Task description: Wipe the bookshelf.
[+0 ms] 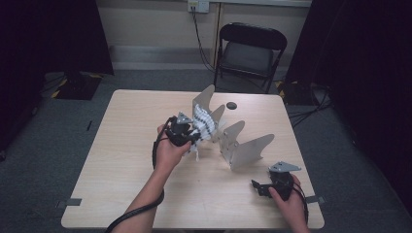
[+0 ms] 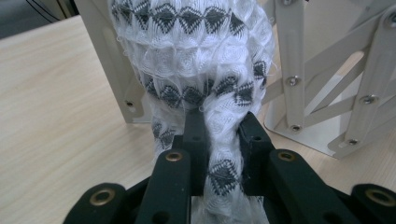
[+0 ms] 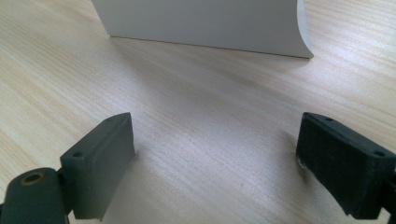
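The left gripper (image 2: 223, 135) has its black jaws pinched tight on a strand of the white knitted cloth with dark diamond patterns (image 2: 196, 51), which hangs draped over a pale metal folding rack with fin-shaped plates (image 1: 243, 145) near the middle of the light wooden table (image 1: 121, 145). The right gripper (image 3: 215, 163) rests low near the table's front right edge, jaws spread wide, holding nothing.

— Left gripper (image 1: 187, 133)? Reached forward on an outstretched forearm, fingers (image 2: 196, 140) pinched nearly together.
— And the right gripper (image 1: 262, 188)? Held low near the body, pointing left, fingers (image 3: 100, 161) spread wide apart.
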`<state>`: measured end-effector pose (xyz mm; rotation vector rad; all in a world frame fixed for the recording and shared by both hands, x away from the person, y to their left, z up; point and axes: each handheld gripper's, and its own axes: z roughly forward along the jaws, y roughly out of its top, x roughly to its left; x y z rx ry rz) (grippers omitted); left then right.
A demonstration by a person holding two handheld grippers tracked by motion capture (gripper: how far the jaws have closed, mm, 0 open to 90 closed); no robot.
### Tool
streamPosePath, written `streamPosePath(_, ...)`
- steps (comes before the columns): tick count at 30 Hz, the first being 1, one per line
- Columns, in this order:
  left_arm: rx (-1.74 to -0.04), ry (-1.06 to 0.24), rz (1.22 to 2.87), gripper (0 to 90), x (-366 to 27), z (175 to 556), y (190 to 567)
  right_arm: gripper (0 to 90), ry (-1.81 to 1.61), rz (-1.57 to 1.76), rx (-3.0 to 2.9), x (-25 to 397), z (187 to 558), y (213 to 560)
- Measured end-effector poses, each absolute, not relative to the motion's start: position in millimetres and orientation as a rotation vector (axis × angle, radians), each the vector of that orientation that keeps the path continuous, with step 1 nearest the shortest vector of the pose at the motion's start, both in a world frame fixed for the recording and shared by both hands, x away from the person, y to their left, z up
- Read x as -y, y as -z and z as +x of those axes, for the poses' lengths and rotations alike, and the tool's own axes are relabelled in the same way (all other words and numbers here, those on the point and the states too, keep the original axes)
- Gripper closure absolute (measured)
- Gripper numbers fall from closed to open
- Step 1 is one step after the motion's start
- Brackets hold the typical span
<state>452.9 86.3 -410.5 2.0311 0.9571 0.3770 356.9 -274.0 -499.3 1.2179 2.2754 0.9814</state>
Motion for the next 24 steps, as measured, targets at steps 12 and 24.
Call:
streamPosePath(12, -0.955, -0.403, 2.047, 77.0, -87.7, 454.7, 404.4, 10.7, -0.981, 1.218, -2.275, 273.9, 356.9, 499.3)
streamPosePath(24, -0.97, -0.476, 2.006, 77.1, -101.4, 461.0, 378.8, 10.6, -0.981, 1.218, -2.275, 273.9, 356.9, 499.3)
